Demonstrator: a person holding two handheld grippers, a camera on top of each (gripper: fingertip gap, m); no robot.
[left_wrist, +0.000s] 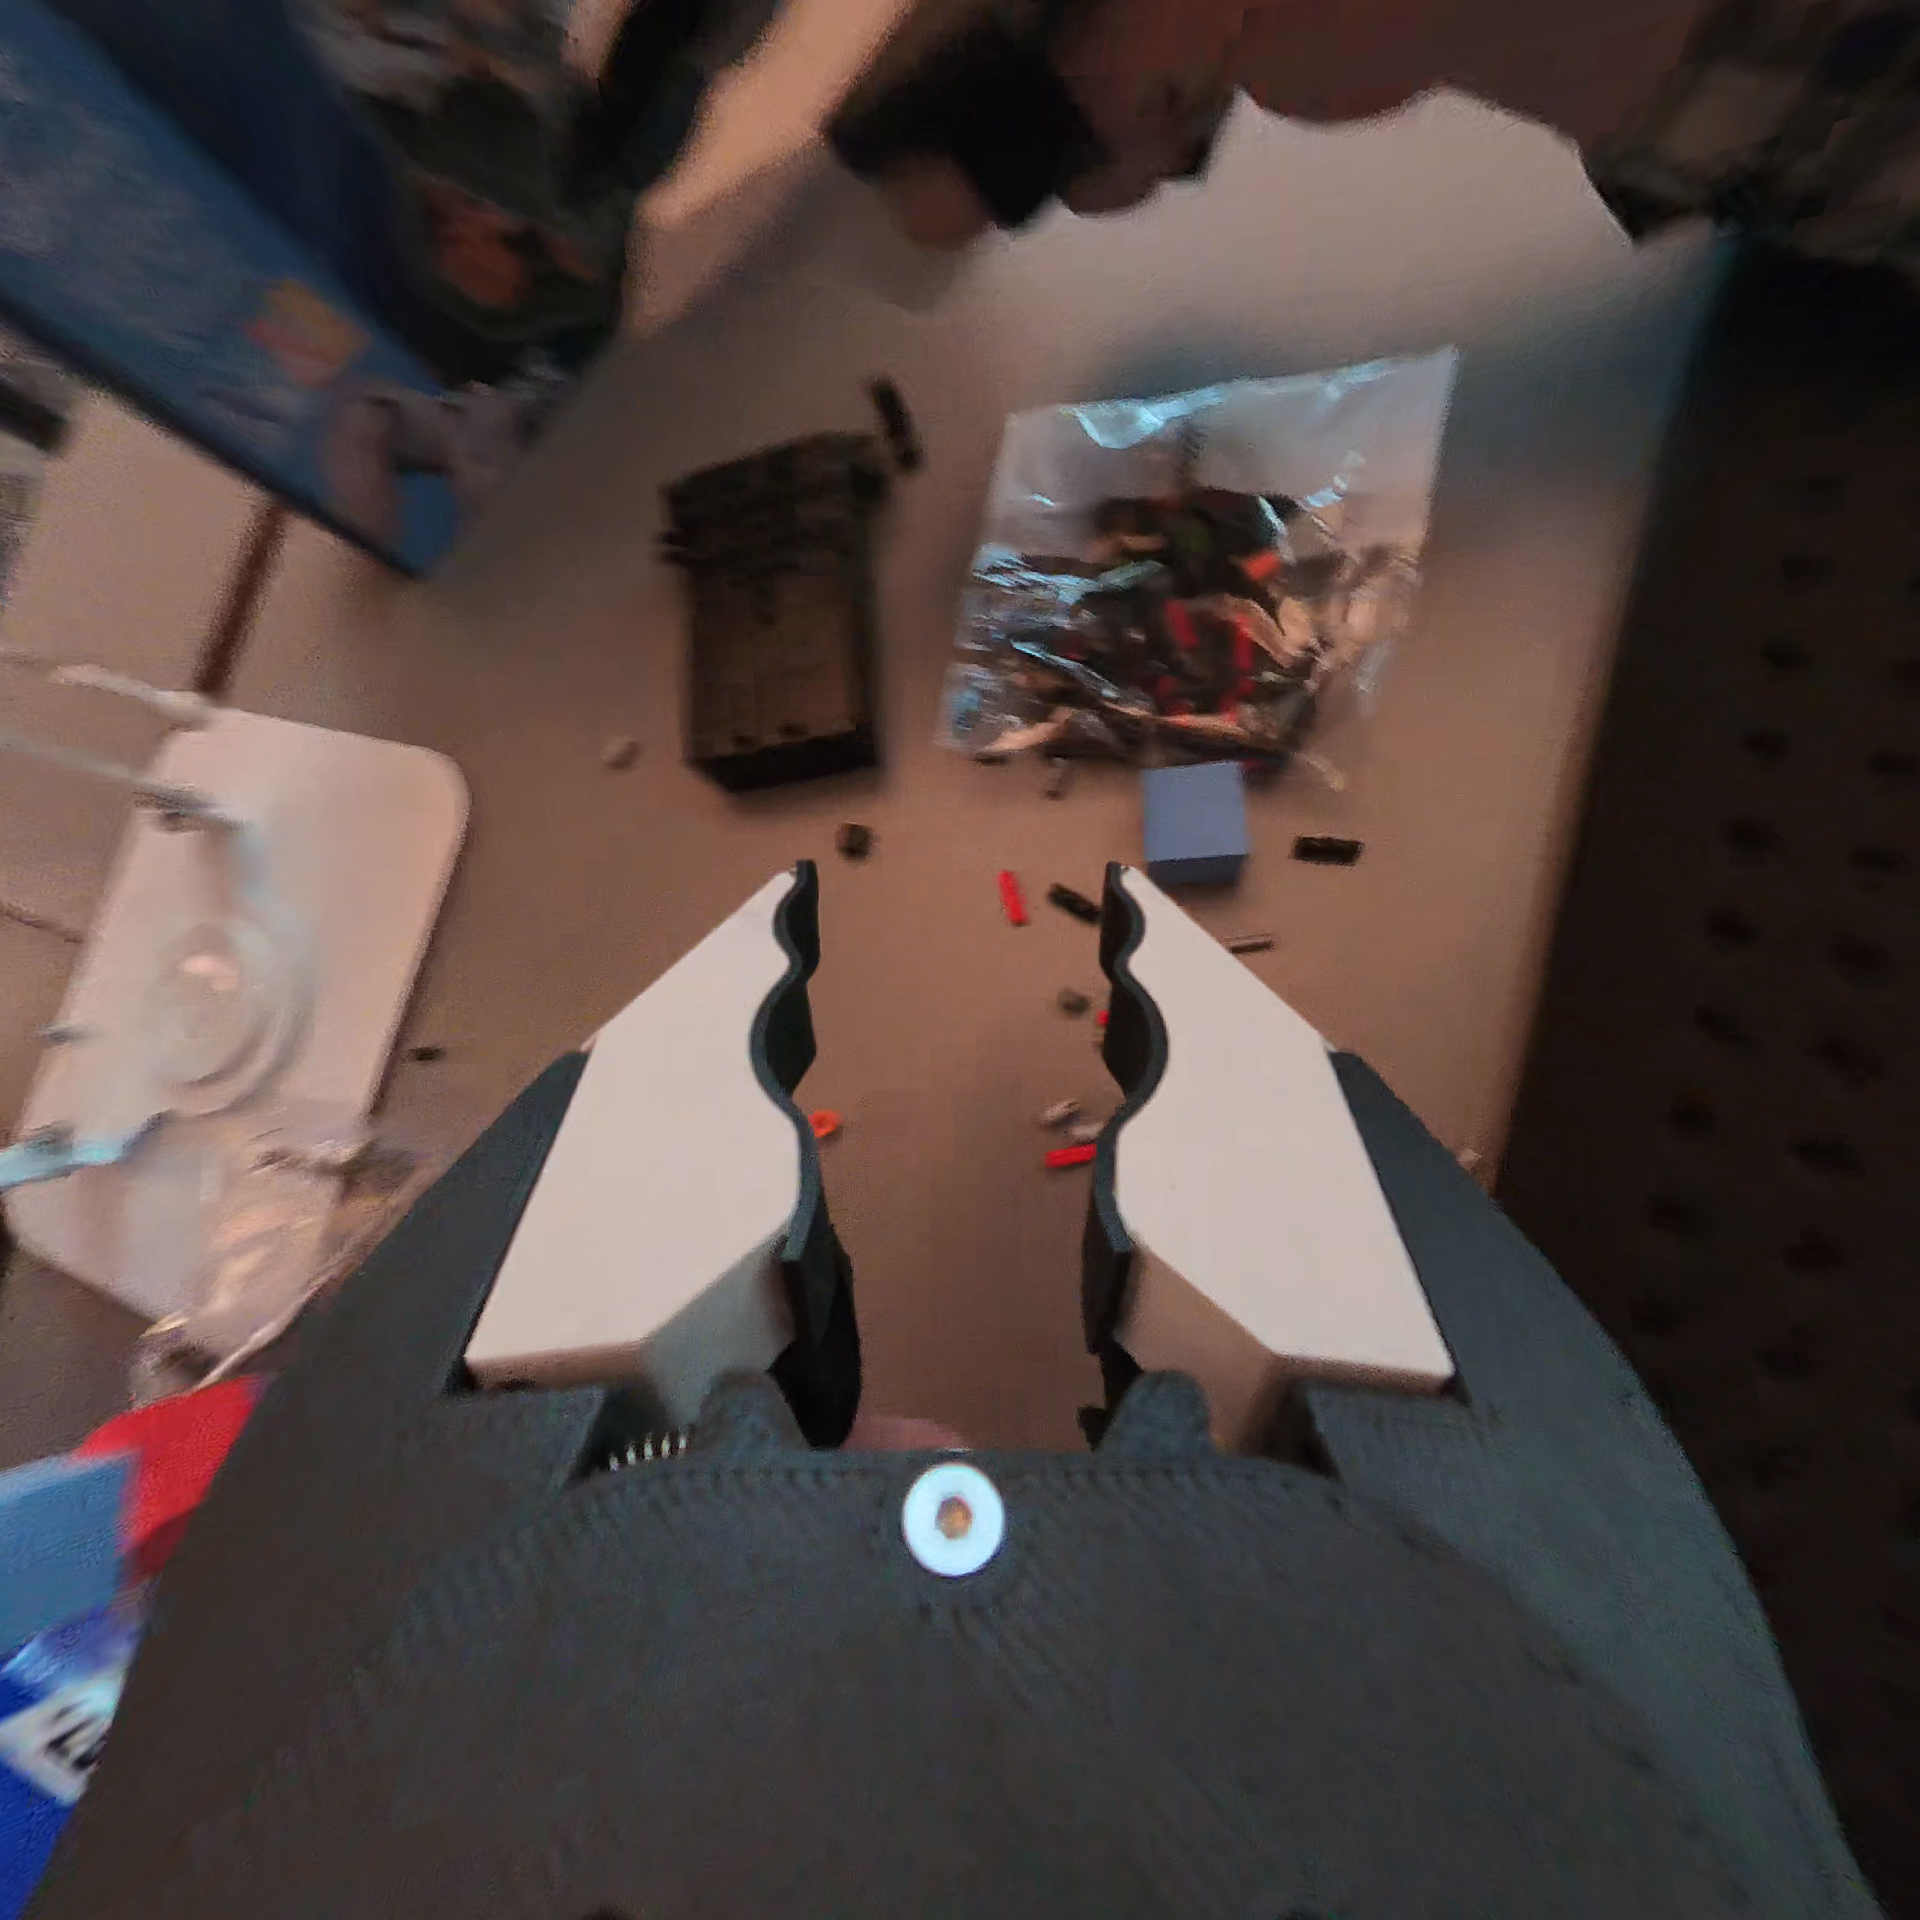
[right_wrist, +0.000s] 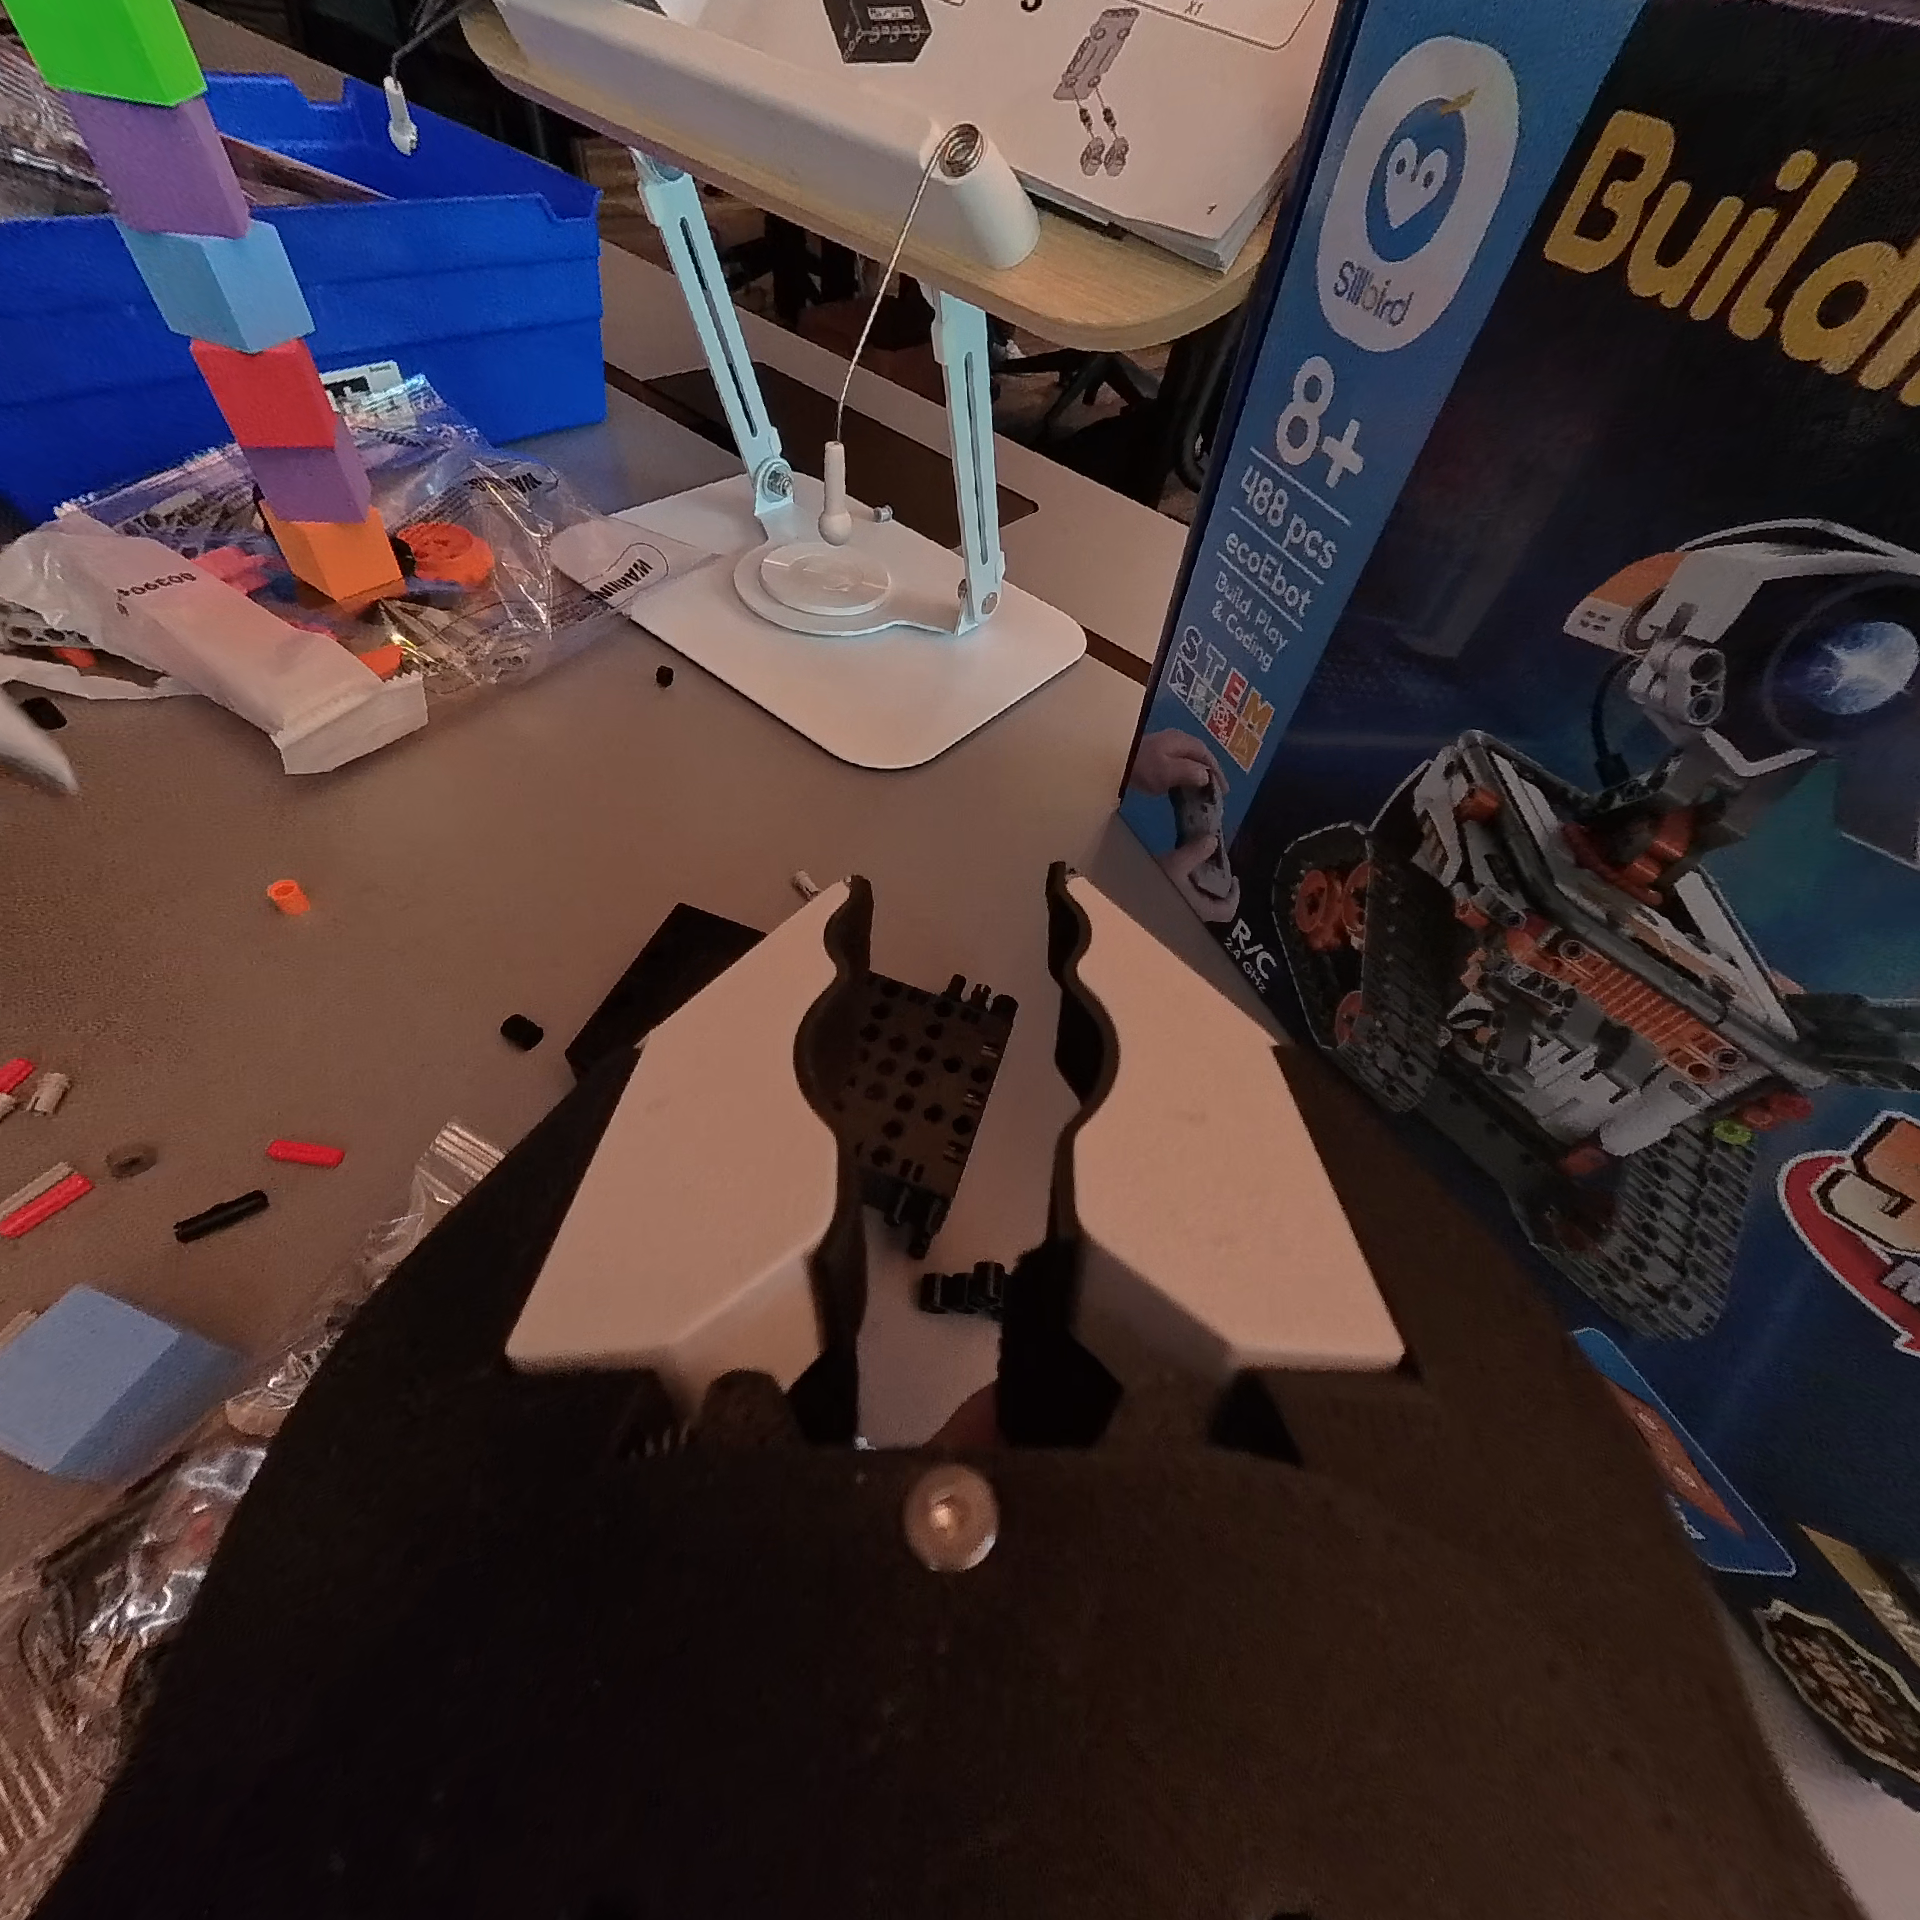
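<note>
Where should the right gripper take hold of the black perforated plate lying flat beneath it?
Probably across its two long edges, coming from above. The black perforated plate lies flat on the table, so its faces offer no purchase. The open right gripper already straddles it; pegs jut from its near end.

Left gripper (left_wrist: 958, 883): parted, empty, above table; nearest a red pin (left_wrist: 1011, 897) and black pin (left_wrist: 1074, 902). Right gripper (right_wrist: 956, 883): parted, empty, over a black holed plate (right_wrist: 925, 1081) lying flat; black connector (right_wrist: 964, 1291) beside.
</note>
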